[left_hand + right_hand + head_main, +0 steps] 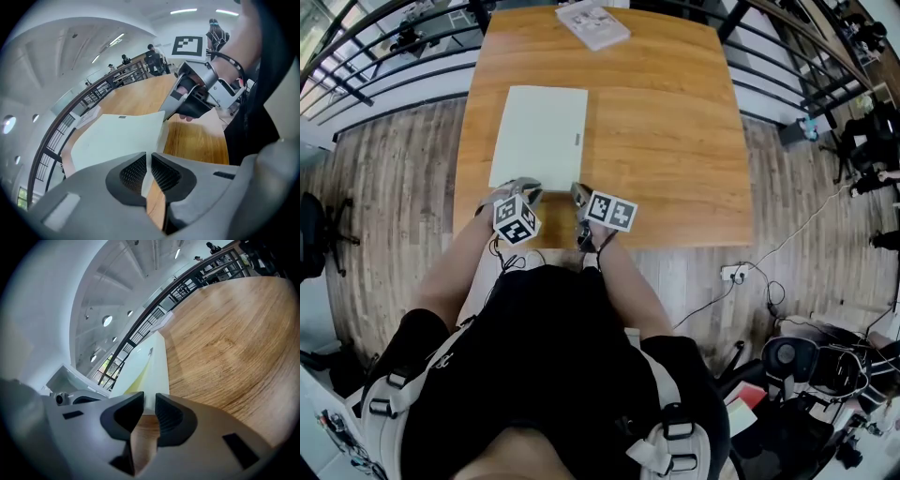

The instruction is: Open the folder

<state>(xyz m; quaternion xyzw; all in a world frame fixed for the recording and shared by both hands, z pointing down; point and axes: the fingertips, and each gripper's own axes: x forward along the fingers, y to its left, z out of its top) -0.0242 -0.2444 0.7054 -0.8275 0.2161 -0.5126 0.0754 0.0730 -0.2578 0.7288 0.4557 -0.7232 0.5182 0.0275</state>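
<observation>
A pale folder (pixel 539 136) lies flat on the wooden table (pixel 675 141), its near edge by both grippers. My left gripper (pixel 523 192) is at the folder's near left corner. In the left gripper view its jaws (pixel 148 171) are shut on the thin white cover edge, and the folder (pixel 117 136) spreads beyond them. My right gripper (pixel 579 197) is at the near right corner. In its own view the jaws (pixel 149 404) stand a narrow gap apart, with the folder (pixel 157 366) edge at their tips and no pad seen pressing it. A yellow sliver shows under the cover.
A printed booklet (pixel 592 23) lies at the table's far edge. Black railings (pixel 384 47) run behind the table. Cables and a power strip (pixel 733 273) lie on the plank floor at the right. The person's arms reach over the table's near edge.
</observation>
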